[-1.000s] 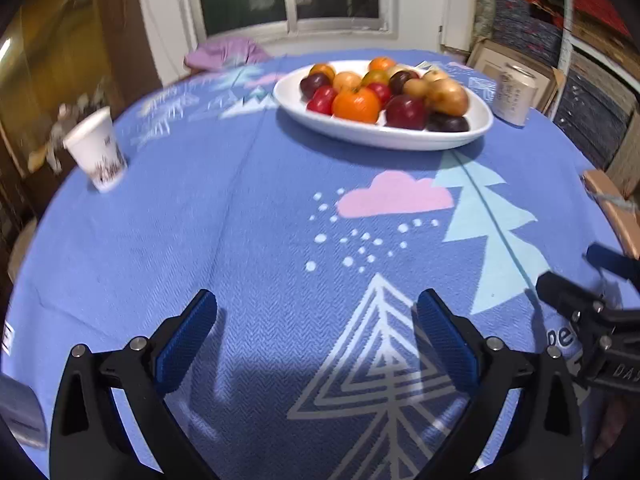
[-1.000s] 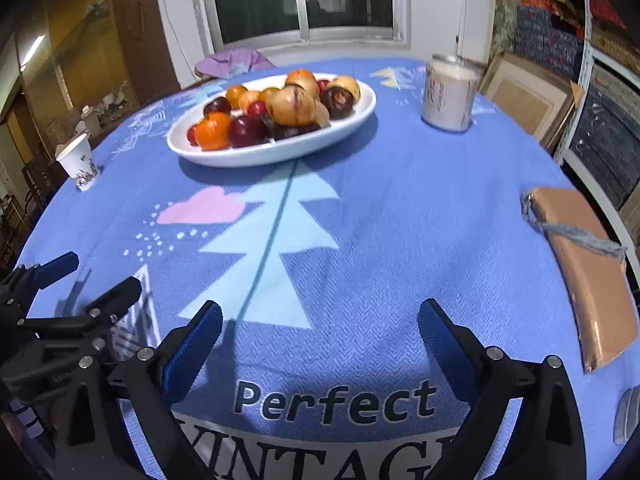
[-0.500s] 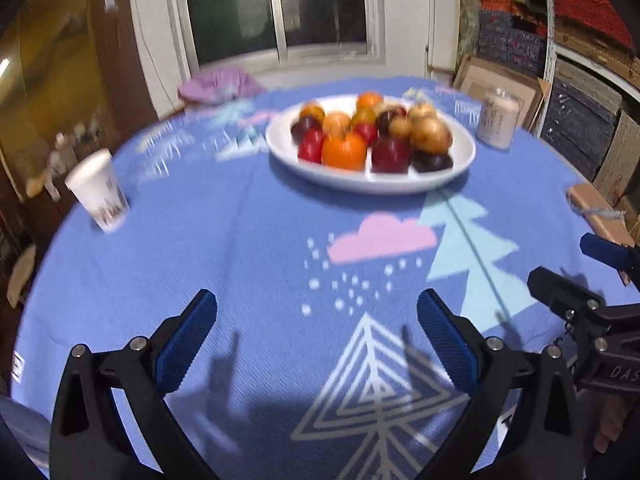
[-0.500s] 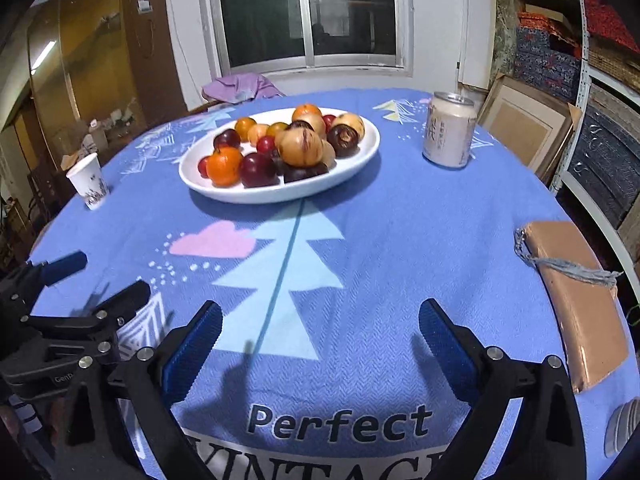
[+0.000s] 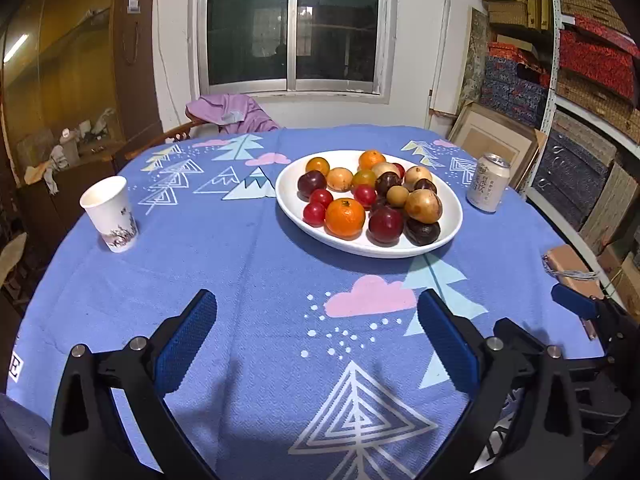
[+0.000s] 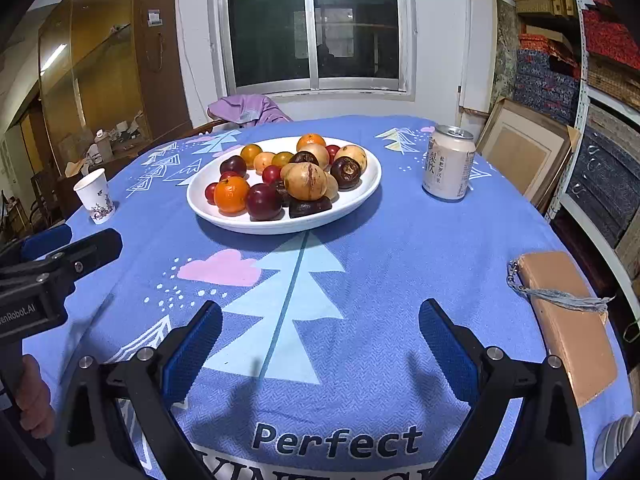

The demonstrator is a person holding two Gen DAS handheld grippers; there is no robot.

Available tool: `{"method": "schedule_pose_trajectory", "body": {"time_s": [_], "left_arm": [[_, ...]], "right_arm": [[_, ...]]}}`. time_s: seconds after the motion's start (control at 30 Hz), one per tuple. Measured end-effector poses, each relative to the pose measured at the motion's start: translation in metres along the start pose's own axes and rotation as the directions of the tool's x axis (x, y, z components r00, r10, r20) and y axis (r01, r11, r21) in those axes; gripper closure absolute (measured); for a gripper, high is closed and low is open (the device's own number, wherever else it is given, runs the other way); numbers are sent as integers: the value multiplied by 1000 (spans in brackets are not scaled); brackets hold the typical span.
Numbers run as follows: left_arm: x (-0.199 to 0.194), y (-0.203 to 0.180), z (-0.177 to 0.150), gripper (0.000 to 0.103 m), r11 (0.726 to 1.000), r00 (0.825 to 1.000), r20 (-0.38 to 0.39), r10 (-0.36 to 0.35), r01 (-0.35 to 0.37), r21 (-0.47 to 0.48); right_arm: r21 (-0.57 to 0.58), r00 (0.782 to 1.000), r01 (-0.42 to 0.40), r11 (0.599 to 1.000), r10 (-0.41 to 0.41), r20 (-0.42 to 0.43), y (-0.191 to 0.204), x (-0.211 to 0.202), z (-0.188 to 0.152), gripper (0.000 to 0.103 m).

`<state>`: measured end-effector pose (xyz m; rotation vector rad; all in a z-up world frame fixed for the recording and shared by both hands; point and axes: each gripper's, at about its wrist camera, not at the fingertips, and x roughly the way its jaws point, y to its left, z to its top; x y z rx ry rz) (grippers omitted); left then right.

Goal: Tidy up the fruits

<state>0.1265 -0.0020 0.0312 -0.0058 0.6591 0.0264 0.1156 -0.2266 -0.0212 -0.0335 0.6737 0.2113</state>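
A white oval plate (image 5: pixel 296 216) (image 6: pixel 360 196) sits at the middle of the blue tablecloth, piled with mixed fruit: an orange (image 5: pixel 345 217) (image 6: pixel 231 194), dark red plums (image 5: pixel 385 224) (image 6: pixel 263 201), small red fruits (image 5: pixel 314 213), tan round fruits (image 5: pixel 423 205) (image 6: pixel 305 181) and dark brown ones (image 5: pixel 422 232). My left gripper (image 5: pixel 316 344) is open and empty, above the cloth well short of the plate. My right gripper (image 6: pixel 320 344) is open and empty, near the table's front edge. Each gripper shows at the side of the other's view.
A paper cup (image 5: pixel 110 213) (image 6: pixel 95 196) stands at the left. A drink can (image 5: pixel 487 182) (image 6: pixel 448 162) stands right of the plate. A brown pouch (image 6: pixel 568 320) (image 5: pixel 570 264) lies at the right edge. A chair with purple cloth (image 5: pixel 232 114) stands behind the table.
Both grippers have risen and tilted up, so the plate sits lower in view and the window shows. Both stay open and empty. The fruit has not moved.
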Motion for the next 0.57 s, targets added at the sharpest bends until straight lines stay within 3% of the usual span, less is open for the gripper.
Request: {"method": "schedule_pose_trajectory", "body": {"time_s": [0.07,0.37,0.57], "left_arm": [[-3,-6,-2,4,999,999,18,37,-38,22],[-9,-13,-6,4,999,1000,26,-17,16,46],[-7,-15,-9,4,998,999,30,11,-13,61]], "right_arm": [[2,1000,-1,1000,1,1,-1,0,0,3],[43,1000,-11,999,10,2,-8,-1,-1,3],[46,1000,-13,999,13,3,-8,-1,-1,3]]}}
